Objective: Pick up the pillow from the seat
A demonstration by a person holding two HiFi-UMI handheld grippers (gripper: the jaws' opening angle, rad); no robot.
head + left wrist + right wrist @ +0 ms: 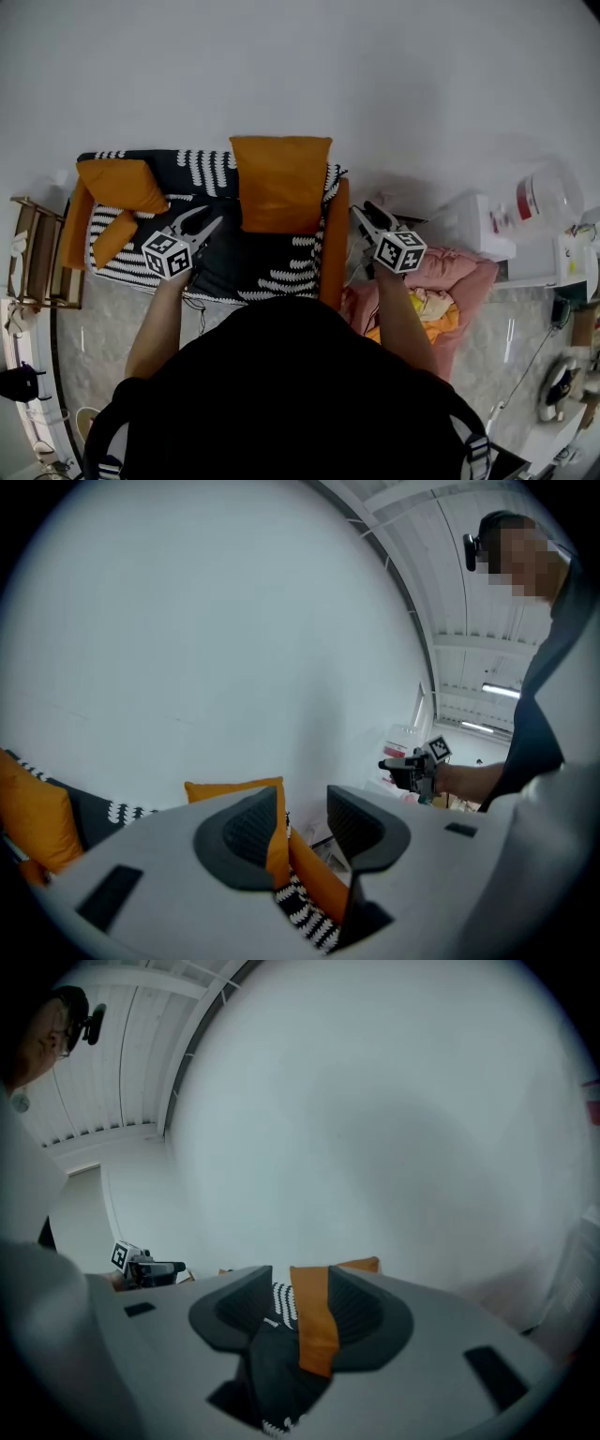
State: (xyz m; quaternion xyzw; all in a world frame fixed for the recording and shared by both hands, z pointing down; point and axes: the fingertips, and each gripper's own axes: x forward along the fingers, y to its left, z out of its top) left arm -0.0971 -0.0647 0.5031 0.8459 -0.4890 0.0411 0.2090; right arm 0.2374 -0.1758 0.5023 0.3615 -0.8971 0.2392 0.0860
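Your left claw hangs over the black-and-white patterned seat. Its jaws stand a narrow gap apart and have hold of nothing. The orange pillow stands upright against the seat's back, just ahead of this claw and to its right, not touching it. In the left gripper view the pillow's top edge shows past the left jaw.

Your right claw is also only slightly parted and empty. It sits just outside the seat's orange side arm, and that arm shows as an orange strip through its jaw gap. The pillow is to this claw's left, beyond the side arm, so it lies between your two claws.

Two smaller orange cushions lie well to the left of your left claw. A heap of pink bedding lies on the floor beside your right claw.
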